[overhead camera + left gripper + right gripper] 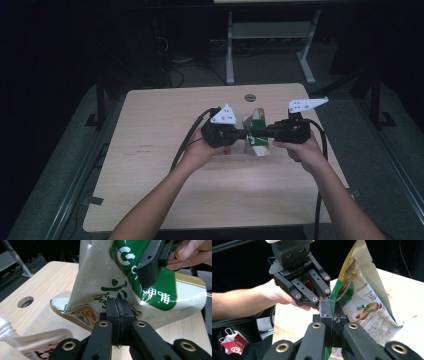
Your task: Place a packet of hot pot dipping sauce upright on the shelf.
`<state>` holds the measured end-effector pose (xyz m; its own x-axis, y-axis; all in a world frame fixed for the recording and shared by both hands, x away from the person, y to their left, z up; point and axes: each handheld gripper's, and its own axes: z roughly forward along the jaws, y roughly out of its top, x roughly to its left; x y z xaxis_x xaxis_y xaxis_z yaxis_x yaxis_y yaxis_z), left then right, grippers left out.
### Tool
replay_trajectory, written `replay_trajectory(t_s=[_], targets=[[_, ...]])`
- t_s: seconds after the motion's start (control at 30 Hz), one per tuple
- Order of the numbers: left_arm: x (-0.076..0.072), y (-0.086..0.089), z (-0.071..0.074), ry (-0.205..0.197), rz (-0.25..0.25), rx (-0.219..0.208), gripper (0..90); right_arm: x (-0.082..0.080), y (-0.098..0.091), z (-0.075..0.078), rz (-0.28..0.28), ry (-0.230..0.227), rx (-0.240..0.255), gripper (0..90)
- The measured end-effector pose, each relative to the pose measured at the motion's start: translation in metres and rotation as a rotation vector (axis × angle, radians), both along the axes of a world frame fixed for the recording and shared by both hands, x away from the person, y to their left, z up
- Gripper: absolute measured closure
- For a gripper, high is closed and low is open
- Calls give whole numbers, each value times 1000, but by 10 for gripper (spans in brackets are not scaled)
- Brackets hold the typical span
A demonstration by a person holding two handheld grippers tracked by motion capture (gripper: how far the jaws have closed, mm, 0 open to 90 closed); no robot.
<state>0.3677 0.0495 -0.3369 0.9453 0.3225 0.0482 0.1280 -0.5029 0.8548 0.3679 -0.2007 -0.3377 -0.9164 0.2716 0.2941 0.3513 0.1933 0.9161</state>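
Dark room surrounded a pale wooden table [150, 150]. Over its middle, the left gripper [239, 134] and right gripper [264, 134] each pinched a cream-and-green snack bag [257, 135] from opposite sides, jaws clamped on its film. From the left gripper view alone, a second, red-printed packet [37, 346] lay beside a cable hole [25, 301].

Red tag [235, 344]: "Cotti". Green-and-cream snack bag [105, 277]: white "G", Chinese characters unreadable.
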Motion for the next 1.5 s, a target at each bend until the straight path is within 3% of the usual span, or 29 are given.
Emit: replay_trajectory(t_s=[0.37, 1.0, 1.3, 1.5], targets=[[10, -1, -9, 13, 35, 13, 889, 13, 4, -10, -19, 13, -21, 900], [14, 7, -13, 37, 60, 19, 839, 25, 5, -24, -65, 35, -48, 900], [-5, 14, -13, 49, 5, 53, 758, 31, 8, -31, -90, 41, -70, 900], [-19, 22, -22, 86, -25, 84, 670, 35, 11, -33, -99, 45, -79, 900]])
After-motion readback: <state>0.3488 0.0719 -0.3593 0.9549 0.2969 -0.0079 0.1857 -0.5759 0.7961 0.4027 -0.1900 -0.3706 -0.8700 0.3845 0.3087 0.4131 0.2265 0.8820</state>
